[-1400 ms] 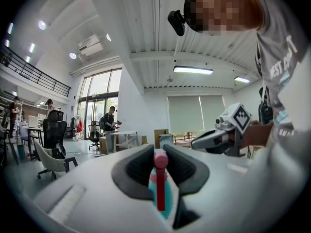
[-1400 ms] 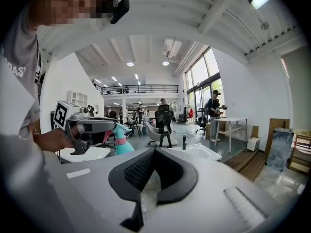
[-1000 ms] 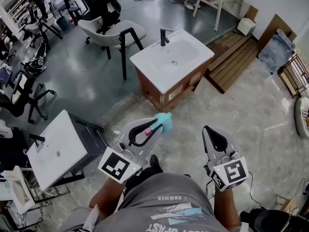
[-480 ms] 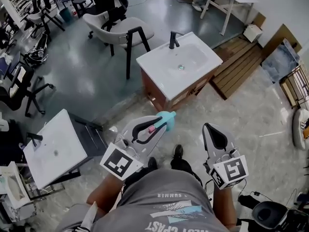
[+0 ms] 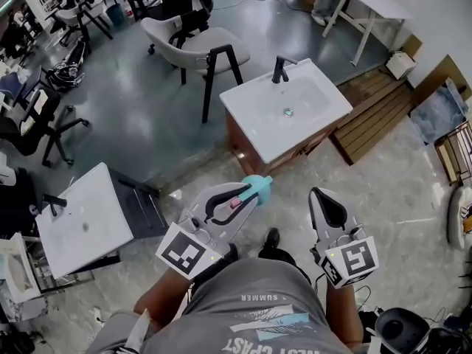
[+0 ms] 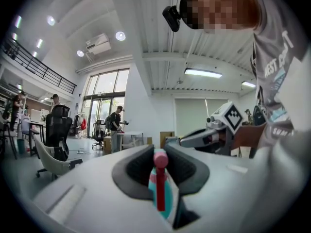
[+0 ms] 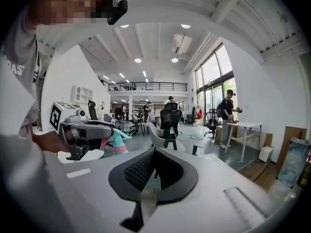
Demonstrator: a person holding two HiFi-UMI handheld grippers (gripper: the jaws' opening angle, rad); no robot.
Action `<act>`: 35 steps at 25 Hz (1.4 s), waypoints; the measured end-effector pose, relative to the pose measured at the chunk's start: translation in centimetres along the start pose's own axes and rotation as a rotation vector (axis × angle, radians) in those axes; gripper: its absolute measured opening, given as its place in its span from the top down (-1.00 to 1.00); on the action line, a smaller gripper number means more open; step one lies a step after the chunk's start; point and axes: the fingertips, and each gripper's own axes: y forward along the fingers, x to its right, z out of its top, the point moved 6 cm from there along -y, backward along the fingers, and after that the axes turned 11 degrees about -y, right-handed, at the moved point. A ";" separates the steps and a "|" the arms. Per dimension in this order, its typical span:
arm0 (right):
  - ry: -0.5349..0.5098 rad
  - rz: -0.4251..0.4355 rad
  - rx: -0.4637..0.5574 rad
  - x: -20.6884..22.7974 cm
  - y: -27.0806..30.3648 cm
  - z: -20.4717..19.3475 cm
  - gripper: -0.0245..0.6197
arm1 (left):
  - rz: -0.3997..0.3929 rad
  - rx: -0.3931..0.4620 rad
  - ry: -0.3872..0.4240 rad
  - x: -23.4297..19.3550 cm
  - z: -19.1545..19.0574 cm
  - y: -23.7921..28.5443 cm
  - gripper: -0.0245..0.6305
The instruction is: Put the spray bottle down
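I hold a teal spray bottle (image 5: 257, 187) with a pink trigger in my left gripper (image 5: 247, 192), which is shut on it and carried level in front of my body. In the left gripper view the bottle (image 6: 164, 191) sits between the jaws with its pink trigger upright. The right gripper view shows the bottle (image 7: 116, 142) sticking out of the left gripper (image 7: 83, 131). My right gripper (image 5: 330, 211) floats beside it at the right, jaws together and nothing in them. Both hang above the pale floor.
Ahead stands a white washbasin cabinet (image 5: 249, 103) with a black tap (image 5: 279, 69). A grey chair (image 5: 193, 40) is behind it, a second white basin (image 5: 74, 223) lower left, a wooden pallet (image 5: 373, 110) at the right. Office chairs and people fill the far room.
Both grippers have travelled forward with me. The washbasin cabinet has slid down and to the right in the head view, nearer to me. The grip on the bottle is unchanged.
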 end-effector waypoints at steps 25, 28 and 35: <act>0.036 0.072 -0.036 3.7 3.5 -2.6 0.92 | 0.072 -0.052 -0.029 -3.0 -1.0 4.4 0.75; 0.038 0.071 -0.050 4.2 3.4 -3.0 0.92 | 0.073 -0.058 -0.035 -3.1 -1.2 4.9 0.75; 0.054 0.069 -0.070 5.1 3.4 -4.1 0.92 | 0.073 -0.075 -0.047 -3.3 -1.8 6.3 0.75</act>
